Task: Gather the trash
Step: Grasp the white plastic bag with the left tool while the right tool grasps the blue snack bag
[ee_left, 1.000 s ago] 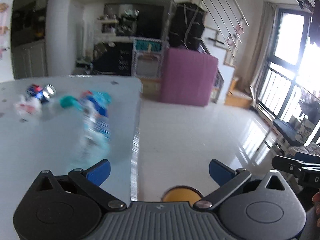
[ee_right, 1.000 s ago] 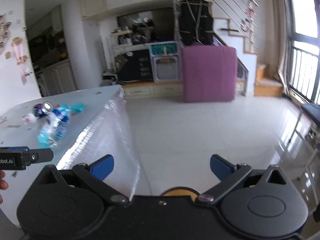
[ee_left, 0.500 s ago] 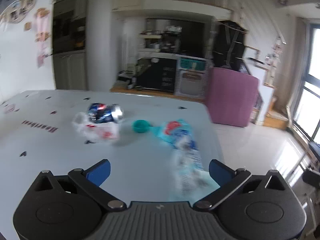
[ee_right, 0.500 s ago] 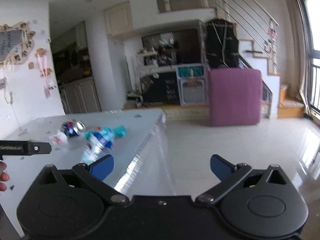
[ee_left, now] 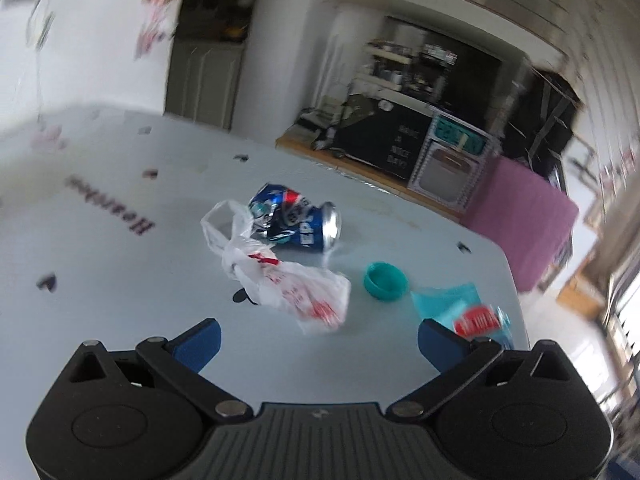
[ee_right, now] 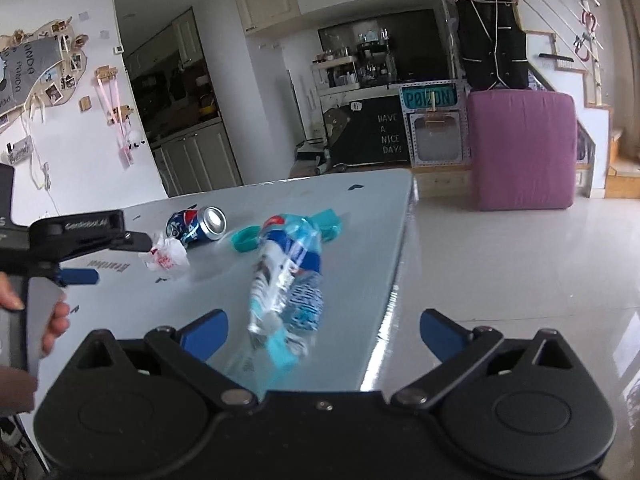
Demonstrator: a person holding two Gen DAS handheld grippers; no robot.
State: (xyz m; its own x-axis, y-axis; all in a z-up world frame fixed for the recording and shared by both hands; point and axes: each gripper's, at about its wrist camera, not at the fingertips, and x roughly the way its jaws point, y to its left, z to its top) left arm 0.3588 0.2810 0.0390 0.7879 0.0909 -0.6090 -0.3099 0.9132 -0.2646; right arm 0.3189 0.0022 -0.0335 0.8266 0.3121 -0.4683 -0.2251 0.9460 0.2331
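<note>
On the pale table (ee_left: pixel 120 280), going left to right, lie a knotted white plastic bag (ee_left: pixel 280 276), a dented blue soda can (ee_left: pixel 298 226) on its side touching the bag, a teal cap (ee_left: pixel 385 281) lying open side up with nothing inside, and a crushed clear plastic bottle (ee_right: pixel 290 276) near the table's right edge. The left gripper (ee_left: pixel 318 338) hangs over the bag, jaws spread wide and holding nothing. The right gripper (ee_right: pixel 322 330) is likewise spread and unloaded, with the bottle just ahead between its fingers.
</note>
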